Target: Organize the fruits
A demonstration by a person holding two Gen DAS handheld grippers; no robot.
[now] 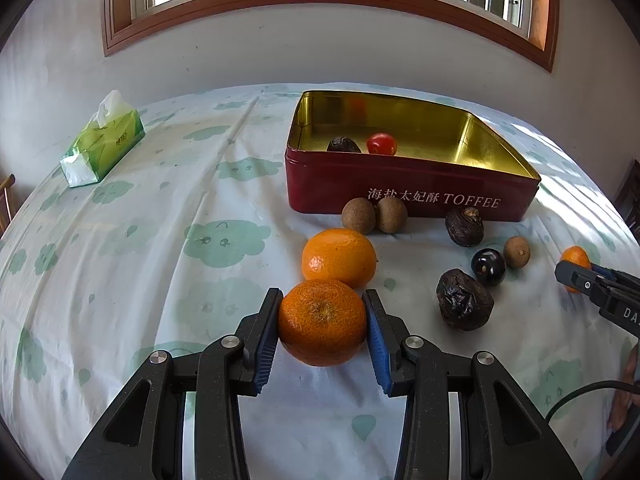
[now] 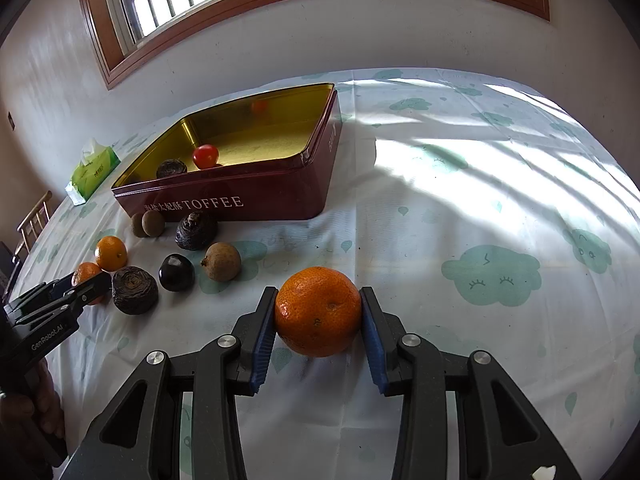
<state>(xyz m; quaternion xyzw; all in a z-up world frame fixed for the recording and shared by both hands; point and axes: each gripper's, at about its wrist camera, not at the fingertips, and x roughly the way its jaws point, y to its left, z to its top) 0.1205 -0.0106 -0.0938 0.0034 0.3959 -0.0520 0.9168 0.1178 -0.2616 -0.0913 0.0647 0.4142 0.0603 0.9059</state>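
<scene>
Two handheld tongs, matte black w/ blue pads

Left tongs (image 1: 323,322) & right tongs (image 2: 318,312): black textured plastic arms w/ triangular cutouts, silver round screws at pivots, ribbed blue pads (image 1: 265,344) inside fingers. White "GenRobot.AI" lettering on left body; black cable (image 1: 580,394) by right unit.

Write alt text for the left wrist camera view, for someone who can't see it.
The left hand-held gripper clamps a mandarin between blue pads above a cloud-print tablecloth. Beyond it lie another mandarin and small brown and dark fruits, in front of an open red toffee tin holding a tomato and one dark fruit.
</scene>
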